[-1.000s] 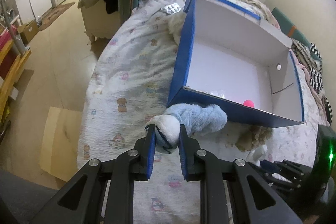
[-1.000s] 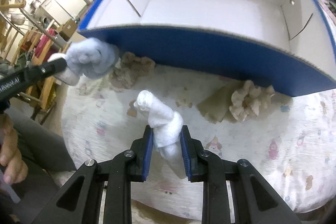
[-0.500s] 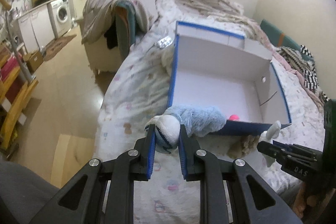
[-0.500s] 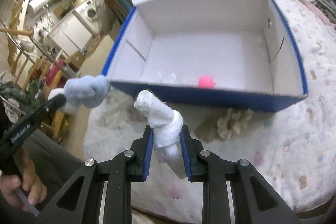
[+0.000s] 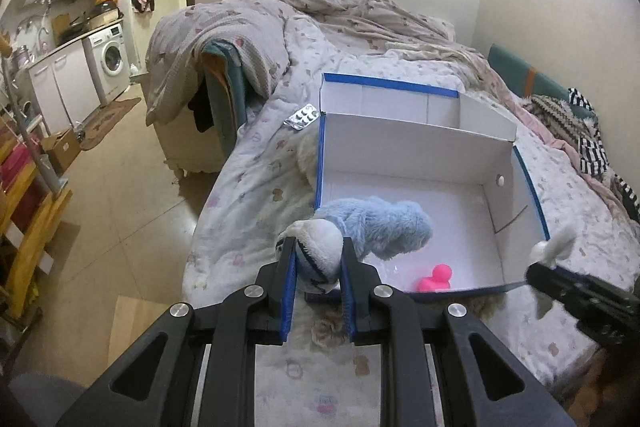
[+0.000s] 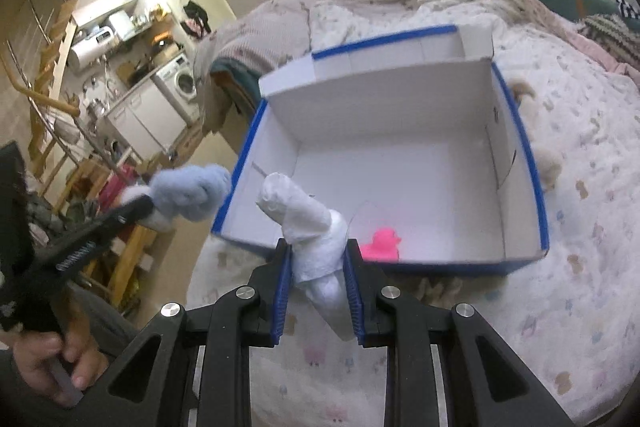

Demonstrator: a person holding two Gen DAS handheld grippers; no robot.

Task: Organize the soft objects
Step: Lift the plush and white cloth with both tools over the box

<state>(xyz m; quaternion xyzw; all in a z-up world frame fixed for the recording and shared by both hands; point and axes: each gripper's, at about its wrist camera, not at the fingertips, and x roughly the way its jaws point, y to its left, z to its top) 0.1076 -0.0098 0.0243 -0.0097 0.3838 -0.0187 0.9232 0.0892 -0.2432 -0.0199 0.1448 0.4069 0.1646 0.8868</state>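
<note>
My left gripper (image 5: 318,261) is shut on a blue and white plush toy (image 5: 380,227), held in the air over the near left corner of the blue box (image 5: 404,151). My right gripper (image 6: 316,259) is shut on a white soft toy (image 6: 308,223), held above the box's near wall (image 6: 460,267). A pink duck (image 5: 436,279) lies on the white box floor; it also shows in the right wrist view (image 6: 382,245). The blue plush (image 6: 188,193) in the left gripper shows at the left of the right wrist view. The white toy (image 5: 554,247) shows at the right of the left wrist view.
The box sits on a bed with a patterned quilt (image 5: 256,163). Beige fluffy toys lie on the quilt by the box (image 5: 328,331) (image 6: 548,167). A pill blister (image 5: 302,115) lies left of the box. A crumpled blanket (image 5: 280,27) is behind. Floor and washing machine (image 5: 110,61) at left.
Both grippers have risen with their toys and moved toward the box; the blue plush now hangs over the box's near left corner, and the white toy is over its near wall.
</note>
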